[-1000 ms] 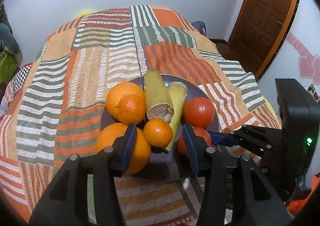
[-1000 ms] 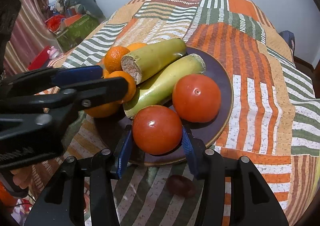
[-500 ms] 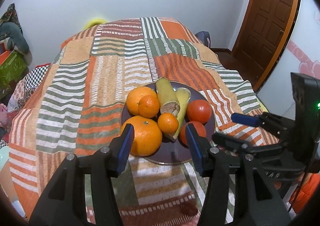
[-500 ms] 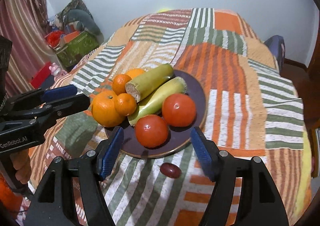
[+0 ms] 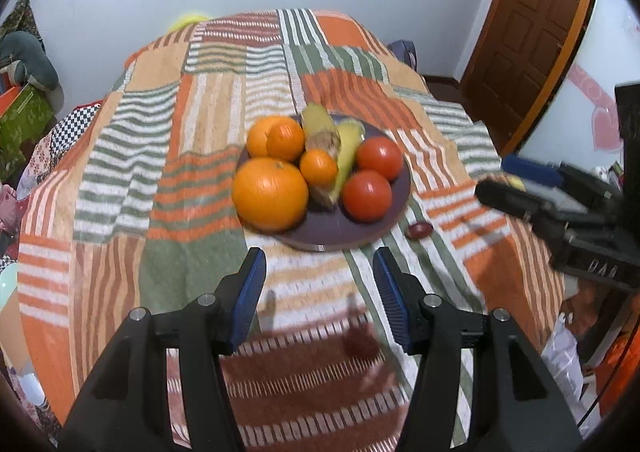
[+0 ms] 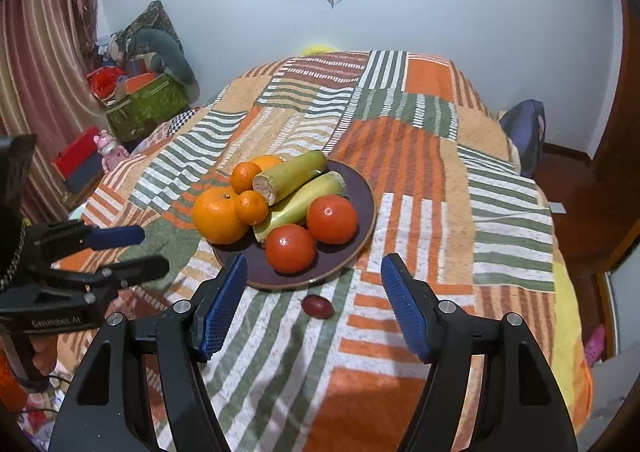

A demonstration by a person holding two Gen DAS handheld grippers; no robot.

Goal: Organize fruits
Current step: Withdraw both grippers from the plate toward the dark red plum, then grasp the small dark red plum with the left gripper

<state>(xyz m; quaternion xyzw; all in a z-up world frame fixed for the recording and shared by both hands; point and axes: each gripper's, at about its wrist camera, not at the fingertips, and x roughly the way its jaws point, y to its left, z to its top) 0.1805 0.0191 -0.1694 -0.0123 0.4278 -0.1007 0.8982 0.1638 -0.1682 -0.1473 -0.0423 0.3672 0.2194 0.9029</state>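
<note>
Plate (image 6: 360, 188) is the landmark, sitting on the striped bed (image 6: 420, 212). It carries two tomatoes (image 6: 291, 248), a big orange (image 6: 218, 215) on its left edge, two small mandarins (image 6: 251, 207), another orange behind them, and two long green-yellow pieces (image 6: 294, 176) lying diagonally across the middle. One small dark red fruit (image 6: 317, 306) lies off the plate on the blanket, just beside the near rim, not touching it.

Left gripper (image 5: 318, 292) is spread wide and empty, hovering on the near side of the plate. Right gripper (image 6: 312, 304) is also spread wide and empty, near side of the plate, with the stray fruit roughly between its fingers (image 6: 404, 312) in the right wrist view but clearly lower, on the cloth.

Likely step: collect the stray fruit and put it on the plate. To do it well:
- Use the right gripper, since it is already lined up over the fruit.
- Come straight down and straddle it along its short axis.
- Blanket is soft, so fingertips may snag fabric. Stop just at the cloth.
- Close gently. Small and smooth, it could squirt out.
- Drop it in the bare dark patch at the plate's near right, next to the tomatoes, low enough not to roll.
- Keep the left gripper off the big orange, which overhangs the left rim and looks easy to knock off.
</note>
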